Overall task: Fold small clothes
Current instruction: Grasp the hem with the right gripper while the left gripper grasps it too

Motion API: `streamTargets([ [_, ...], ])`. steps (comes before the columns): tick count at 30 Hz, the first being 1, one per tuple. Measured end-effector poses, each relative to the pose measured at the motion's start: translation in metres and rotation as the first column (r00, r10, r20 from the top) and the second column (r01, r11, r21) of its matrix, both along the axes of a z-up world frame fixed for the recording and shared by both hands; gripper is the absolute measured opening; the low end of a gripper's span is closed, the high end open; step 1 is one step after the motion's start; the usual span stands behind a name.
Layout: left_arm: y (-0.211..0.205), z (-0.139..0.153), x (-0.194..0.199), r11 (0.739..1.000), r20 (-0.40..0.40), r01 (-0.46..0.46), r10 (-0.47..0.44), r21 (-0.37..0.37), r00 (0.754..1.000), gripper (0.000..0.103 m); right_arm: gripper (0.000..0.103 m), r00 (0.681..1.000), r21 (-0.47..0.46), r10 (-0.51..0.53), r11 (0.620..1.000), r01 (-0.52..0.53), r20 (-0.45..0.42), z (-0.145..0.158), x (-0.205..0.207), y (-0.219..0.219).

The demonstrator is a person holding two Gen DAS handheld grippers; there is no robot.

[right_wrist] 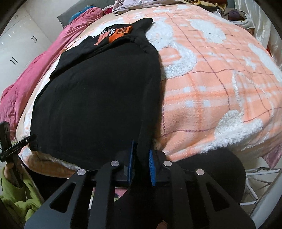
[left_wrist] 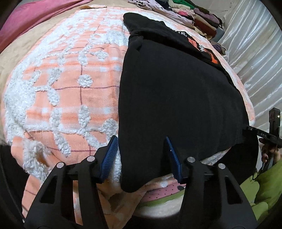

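— Shirt [left_wrist: 176, 98]?
— Black, orange print near its far end, spread flat on the peach blanket [left_wrist: 70, 98] over the bed.
— Fingers?
— Right gripper [right_wrist: 141, 155] clamped on its near hem corner; left gripper [left_wrist: 141, 141] half apart, straddling the opposite corner.

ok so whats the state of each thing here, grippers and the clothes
black shirt: spread flat on the blanket, partly folded lengthwise, near hem hanging over the bed edge
left gripper: jaws partly open around the shirt's near corner, pads not pressing it
right gripper: closed on the shirt's other near corner
orange and white blanket: spread over the bed
pile of clothes: heaped at the far end, unsorted
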State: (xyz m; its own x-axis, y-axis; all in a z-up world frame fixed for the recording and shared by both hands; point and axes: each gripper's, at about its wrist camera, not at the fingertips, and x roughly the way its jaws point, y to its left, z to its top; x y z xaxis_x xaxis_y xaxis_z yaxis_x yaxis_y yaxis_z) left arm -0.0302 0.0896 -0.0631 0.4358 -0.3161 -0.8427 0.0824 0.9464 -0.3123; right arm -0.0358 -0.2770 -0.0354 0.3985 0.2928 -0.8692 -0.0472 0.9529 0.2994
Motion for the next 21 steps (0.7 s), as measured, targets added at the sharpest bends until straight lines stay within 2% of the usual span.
streamTargets([
  [1, 0.000, 0.001, 0.001, 1.000, 0.001, -0.006, 0.006, -0.002, 1.000, 0.037, 0.016, 1.000, 0.002, 0.005, 1.000, -0.005, 0.000, 0.000, 0.000, 0.001],
  [2, 0.001, 0.003, 0.000, 1.000, 0.007, -0.015, 0.015, -0.005, 1.000, 0.022, 0.011, 1.000, 0.002, 0.011, 1.000, -0.011, 0.005, 0.001, 0.000, 0.001],
  [3, 0.001, 0.006, 0.000, 1.000, 0.016, -0.021, 0.021, -0.006, 1.000, 0.011, 0.008, 1.000, 0.003, 0.013, 1.000, -0.013, 0.011, 0.002, 0.000, 0.002],
  [5, 0.005, 0.016, -0.001, 0.999, 0.042, -0.026, 0.027, -0.025, 0.999, 0.003, 0.008, 0.999, 0.009, 0.023, 1.000, -0.023, 0.036, 0.009, -0.003, 0.002],
  [7, 0.009, 0.026, 0.000, 0.997, 0.058, -0.011, 0.016, -0.080, 0.998, 0.003, 0.008, 0.997, 0.022, 0.035, 0.999, -0.036, 0.064, 0.017, -0.003, 0.002],
  [10, 0.011, 0.040, 0.005, 0.995, 0.084, -0.002, 0.011, -0.101, 0.996, 0.003, 0.007, 0.995, 0.067, 0.029, 0.997, -0.036, 0.100, 0.030, 0.000, -0.002],
  [12, 0.014, 0.050, 0.011, 0.990, 0.099, 0.006, 0.008, -0.140, 0.995, 0.003, 0.007, 0.992, 0.111, 0.020, 0.993, -0.034, 0.123, 0.038, 0.003, -0.007],
  [16, 0.020, 0.068, 0.034, 0.988, 0.139, 0.007, 0.014, -0.152, 0.990, 0.003, 0.007, 0.985, 0.179, -0.009, 0.984, -0.022, 0.170, 0.055, 0.019, -0.017],
  [21, 0.027, 0.088, 0.076, 0.983, 0.175, -0.015, 0.049, -0.185, 0.983, 0.003, 0.007, 0.975, 0.206, -0.041, 0.979, -0.005, 0.220, 0.076, 0.056, -0.025],
])
